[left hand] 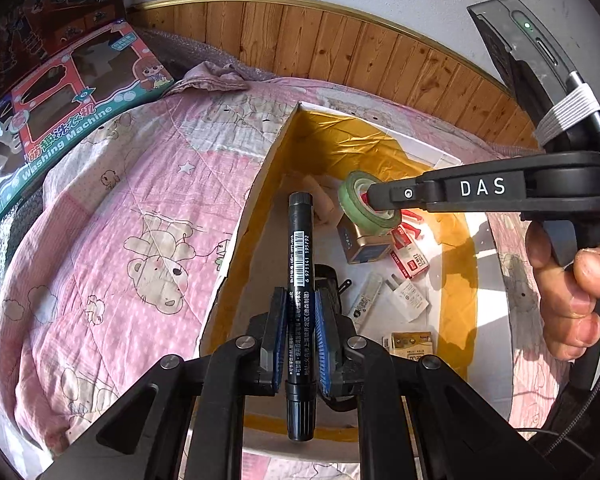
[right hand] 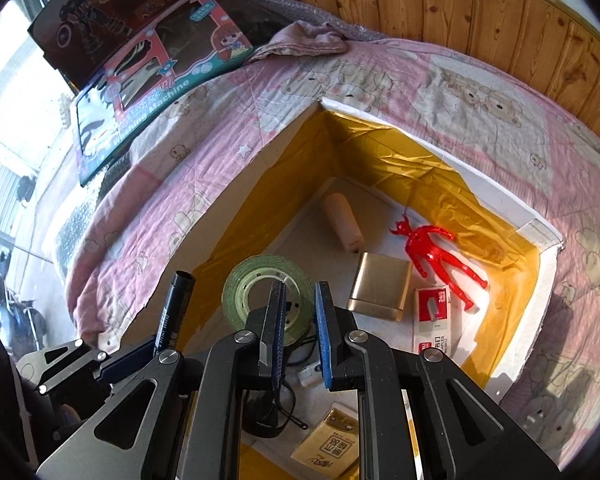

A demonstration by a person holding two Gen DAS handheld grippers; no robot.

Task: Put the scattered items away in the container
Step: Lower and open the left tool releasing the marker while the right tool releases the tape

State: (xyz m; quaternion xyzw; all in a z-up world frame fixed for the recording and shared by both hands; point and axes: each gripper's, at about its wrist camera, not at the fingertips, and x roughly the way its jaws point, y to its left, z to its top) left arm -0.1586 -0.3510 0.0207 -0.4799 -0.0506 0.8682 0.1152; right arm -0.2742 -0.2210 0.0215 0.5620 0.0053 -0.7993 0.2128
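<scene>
Left gripper (left hand: 300, 330) clamps marker (left hand: 300, 264); right gripper (right hand: 300, 320) pinches tape roll (right hand: 252, 280); red figure (right hand: 436, 256) only in right view

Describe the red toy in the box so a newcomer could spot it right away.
Start at the white box with gold foil lining sitting on the pink bear-print quilt. On its floor near the far right wall lies a glossy red plastic humanoid figure, limbs spread, beside the gold metal tin. It is the only translucent red, body-shaped item there.
</scene>
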